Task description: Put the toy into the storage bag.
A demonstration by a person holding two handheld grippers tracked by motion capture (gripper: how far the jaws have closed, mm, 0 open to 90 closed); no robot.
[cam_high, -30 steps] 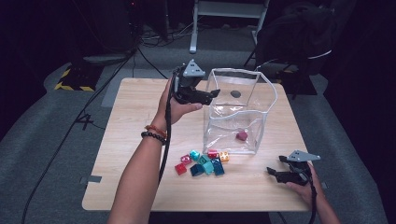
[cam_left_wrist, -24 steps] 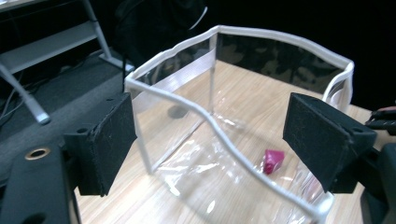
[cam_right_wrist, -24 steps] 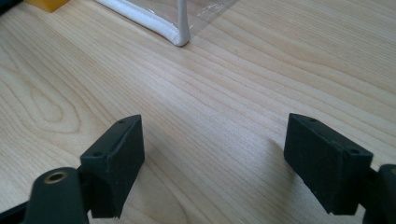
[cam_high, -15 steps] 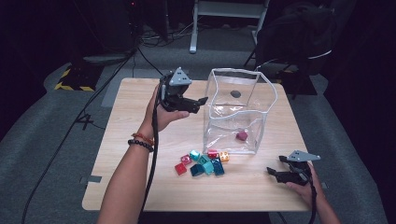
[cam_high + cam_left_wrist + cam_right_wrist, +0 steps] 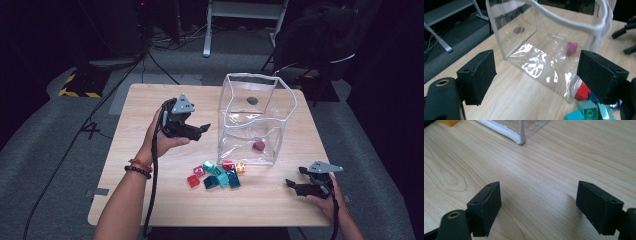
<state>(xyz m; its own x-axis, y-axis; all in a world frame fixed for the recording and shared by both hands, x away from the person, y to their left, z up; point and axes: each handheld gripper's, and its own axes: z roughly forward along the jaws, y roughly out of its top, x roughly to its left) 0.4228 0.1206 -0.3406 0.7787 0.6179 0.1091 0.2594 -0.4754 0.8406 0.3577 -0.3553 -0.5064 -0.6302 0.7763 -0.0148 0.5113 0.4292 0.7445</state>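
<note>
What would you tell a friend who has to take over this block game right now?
Left claw: open, empty, in the air beside the clear bag, aimed toward it.
Right claw: open, empty, low over the wooden table near its front right corner.
Done: one magenta block lies inside the bag.
Left: the pile of toy blocks, red, teal, pink and orange, sits on the table just in front of the bag. They probably go in next, one by one.

My left gripper [image 5: 204, 131] hangs left of the bag [image 5: 255, 120]; the blocks [image 5: 217, 174] lie before it, one block [image 5: 258, 145] inside
</note>
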